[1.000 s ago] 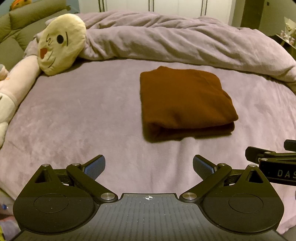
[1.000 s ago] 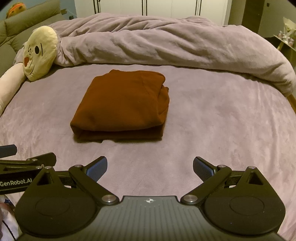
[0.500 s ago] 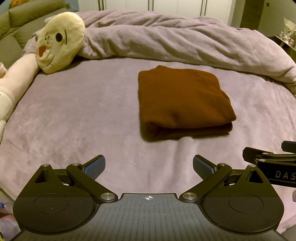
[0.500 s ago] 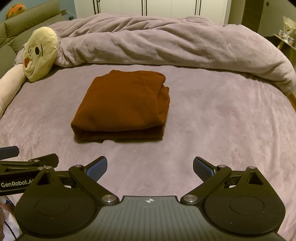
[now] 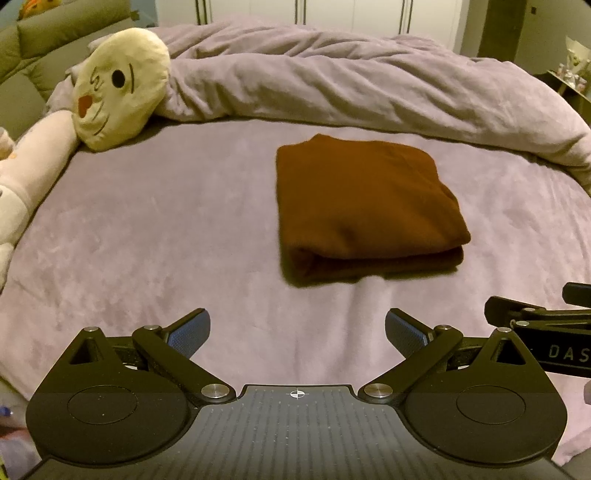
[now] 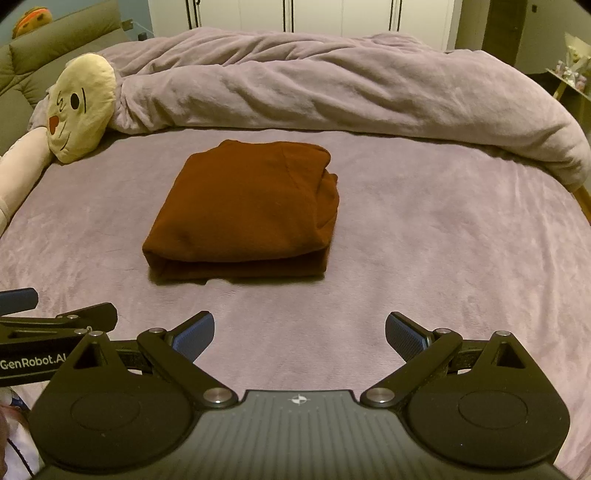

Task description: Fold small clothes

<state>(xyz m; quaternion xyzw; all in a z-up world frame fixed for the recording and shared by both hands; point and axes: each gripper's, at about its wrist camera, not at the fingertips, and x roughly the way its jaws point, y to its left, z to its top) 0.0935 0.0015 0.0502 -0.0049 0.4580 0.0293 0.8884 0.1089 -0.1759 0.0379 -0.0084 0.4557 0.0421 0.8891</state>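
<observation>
A brown garment [image 5: 364, 206] lies folded into a thick rectangle on the mauve bed sheet [image 5: 155, 229]; it also shows in the right wrist view [image 6: 251, 210]. My left gripper [image 5: 297, 328] is open and empty, held back from the garment's near edge. My right gripper [image 6: 299, 330] is open and empty, also short of the garment. Each gripper's side shows at the edge of the other's view: the right gripper [image 5: 546, 332] and the left gripper [image 6: 48, 332].
A bunched mauve duvet [image 6: 332, 88] lies across the back of the bed. A cream plush cat pillow [image 5: 118, 88] lies at the back left, with its long body along the left edge. White wardrobe doors [image 6: 314, 16] stand behind.
Both grippers stay open and empty. The views have shifted slightly, with the garment sitting a little further left in the left wrist view.
</observation>
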